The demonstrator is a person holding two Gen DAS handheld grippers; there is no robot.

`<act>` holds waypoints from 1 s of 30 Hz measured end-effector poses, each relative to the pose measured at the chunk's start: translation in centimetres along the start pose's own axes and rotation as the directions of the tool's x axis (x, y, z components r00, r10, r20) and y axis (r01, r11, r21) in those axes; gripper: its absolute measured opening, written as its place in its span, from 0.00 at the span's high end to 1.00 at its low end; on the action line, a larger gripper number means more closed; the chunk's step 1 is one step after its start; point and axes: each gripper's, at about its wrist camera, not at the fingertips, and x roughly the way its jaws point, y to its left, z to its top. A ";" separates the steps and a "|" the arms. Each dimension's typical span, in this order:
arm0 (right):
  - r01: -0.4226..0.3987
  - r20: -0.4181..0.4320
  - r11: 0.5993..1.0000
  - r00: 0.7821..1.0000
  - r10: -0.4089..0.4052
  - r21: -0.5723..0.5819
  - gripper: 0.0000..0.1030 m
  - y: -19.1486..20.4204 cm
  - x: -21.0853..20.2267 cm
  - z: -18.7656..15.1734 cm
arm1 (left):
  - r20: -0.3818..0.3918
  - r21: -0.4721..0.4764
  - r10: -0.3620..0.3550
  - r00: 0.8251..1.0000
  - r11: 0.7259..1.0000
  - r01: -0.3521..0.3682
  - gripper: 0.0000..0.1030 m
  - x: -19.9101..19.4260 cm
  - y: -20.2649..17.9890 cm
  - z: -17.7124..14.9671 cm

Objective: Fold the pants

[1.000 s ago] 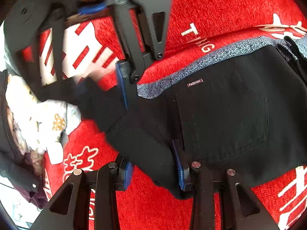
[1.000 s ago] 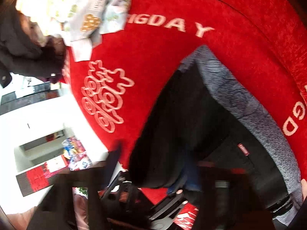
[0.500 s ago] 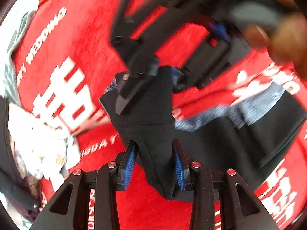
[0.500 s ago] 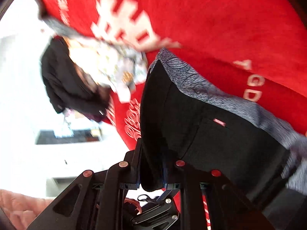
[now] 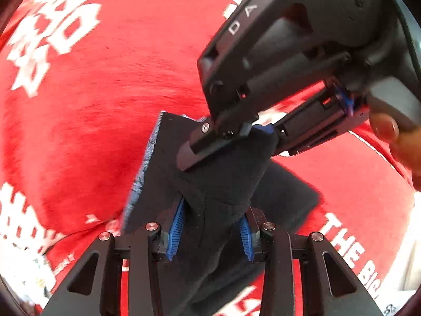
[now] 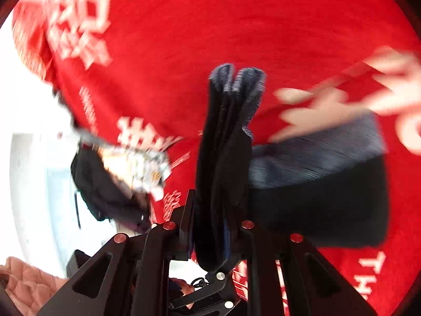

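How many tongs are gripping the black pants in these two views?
2. The left tongs pinch a bunched fold of the pants at the bottom; the right tongs clamp the same fold above.

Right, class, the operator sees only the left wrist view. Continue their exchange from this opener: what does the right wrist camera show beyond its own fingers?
Observer: The right gripper is shut on the pants, and their doubled grey waistband sticks up past the fingers.
Operator: Where is the rest of the pants?
Observer: Lying on the red blanket, to the right of the grip.
Operator: Anything else nearby?
Observer: A pile of clothes sits at the blanket's left edge.
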 end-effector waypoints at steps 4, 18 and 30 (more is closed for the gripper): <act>0.064 0.039 0.993 0.997 -0.068 0.101 0.83 -6.3 -2.2 -1.1 | -0.070 0.086 -0.034 0.997 0.996 0.040 0.63 3.7 -4.8 -0.6; 0.254 -0.009 0.958 0.967 -0.255 0.133 0.79 -11.1 -0.8 -3.1 | -0.162 0.074 -0.127 0.978 0.987 0.141 0.55 2.3 -2.9 -3.0; 0.628 0.106 0.777 0.777 -0.621 -0.052 0.70 -6.5 -2.2 -3.9 | -0.264 -0.479 -0.058 0.963 0.874 -0.079 0.39 6.8 17.3 -5.5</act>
